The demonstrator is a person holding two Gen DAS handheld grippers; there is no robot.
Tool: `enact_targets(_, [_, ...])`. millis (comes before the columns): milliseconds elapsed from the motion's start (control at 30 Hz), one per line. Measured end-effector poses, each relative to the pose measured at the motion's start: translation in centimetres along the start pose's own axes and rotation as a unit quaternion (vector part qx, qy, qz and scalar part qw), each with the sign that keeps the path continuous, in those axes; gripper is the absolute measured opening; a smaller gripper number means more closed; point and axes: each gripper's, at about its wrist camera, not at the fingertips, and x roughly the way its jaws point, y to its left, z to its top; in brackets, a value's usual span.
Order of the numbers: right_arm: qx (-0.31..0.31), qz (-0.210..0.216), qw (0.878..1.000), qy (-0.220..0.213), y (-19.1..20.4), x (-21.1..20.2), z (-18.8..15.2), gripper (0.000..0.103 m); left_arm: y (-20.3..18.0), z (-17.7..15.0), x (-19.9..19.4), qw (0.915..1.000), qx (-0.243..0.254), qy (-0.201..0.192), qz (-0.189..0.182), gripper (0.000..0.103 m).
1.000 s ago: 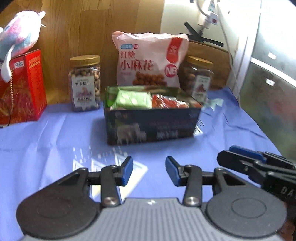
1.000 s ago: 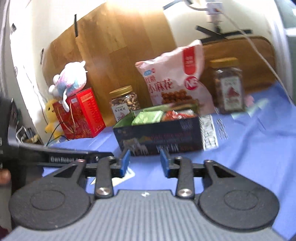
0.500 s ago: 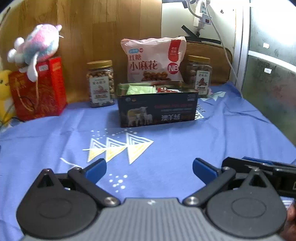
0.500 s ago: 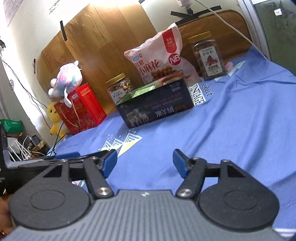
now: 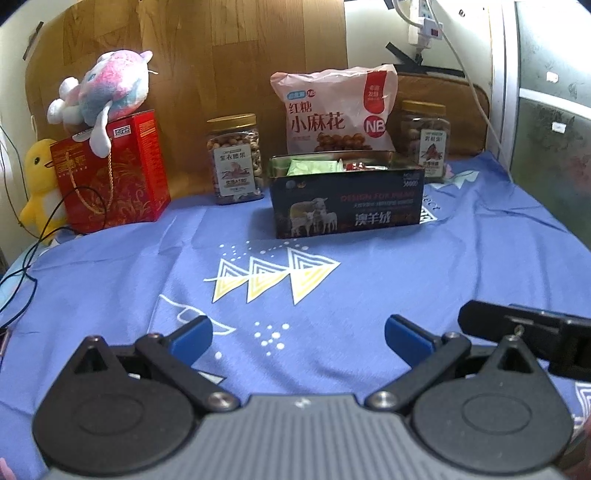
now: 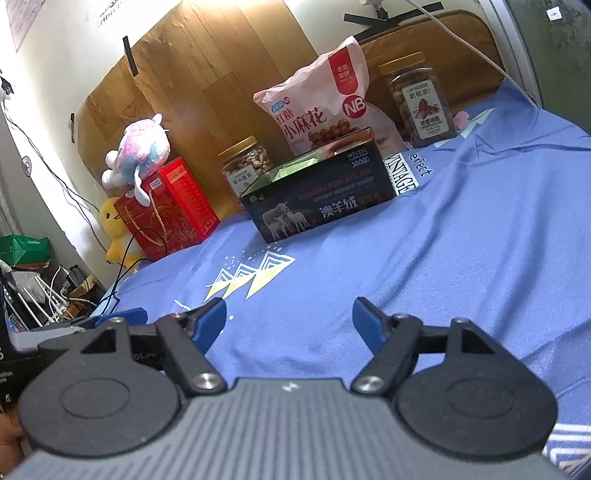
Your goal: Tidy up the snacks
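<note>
- A wooden board (image 5: 207,62) leans against the pale wall (image 6: 62,55), taped at its edges.
- A power strip (image 5: 424,22) hangs on the wall, cable trailing down.
- A blue printed cloth (image 5: 406,273) covers the tabletop.
- Daylight falls from the right.

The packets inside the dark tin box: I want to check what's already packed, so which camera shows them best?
The left wrist view: it looks over the dark tin box rim, showing a green packet and a red packet. The right wrist view sees the box from lower, showing only a green sliver.
</note>
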Motion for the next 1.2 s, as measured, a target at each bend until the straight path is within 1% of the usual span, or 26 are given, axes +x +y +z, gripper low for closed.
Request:
enact_targets(100, [0.001,-0.001,1.0,-0.002,0.1,-0.1,0.0,0.078,-0.2,-0.1,0.0,1.0,0.005,0.002,0.006,0.103])
enact_targets(367, [-0.004,-0.014,1.0,-0.022,0.3,-0.5,0.0,0.079,-0.6,-0.2,-0.1,0.999,0.024,-0.003,0.039,0.103])
enact_targets(667, [-0.006,-0.02,0.999,-0.036,0.4,-0.8,0.1,0.08,0.0,0.1,0.2,0.9993,0.005,0.01,0.037,0.103])
enact_targets(867, [-0.003,-0.023,0.999,-0.041,0.3,-0.8,0.1,0.08,0.5,0.2,0.1,0.9995,-0.006,0.011,0.03,0.103])
enact_targets(1200, [-0.01,-0.023,0.999,-0.045,0.7,-1.0,0.1,0.08,0.9,0.1,0.1,0.999,-0.007,0.004,0.043,0.103])
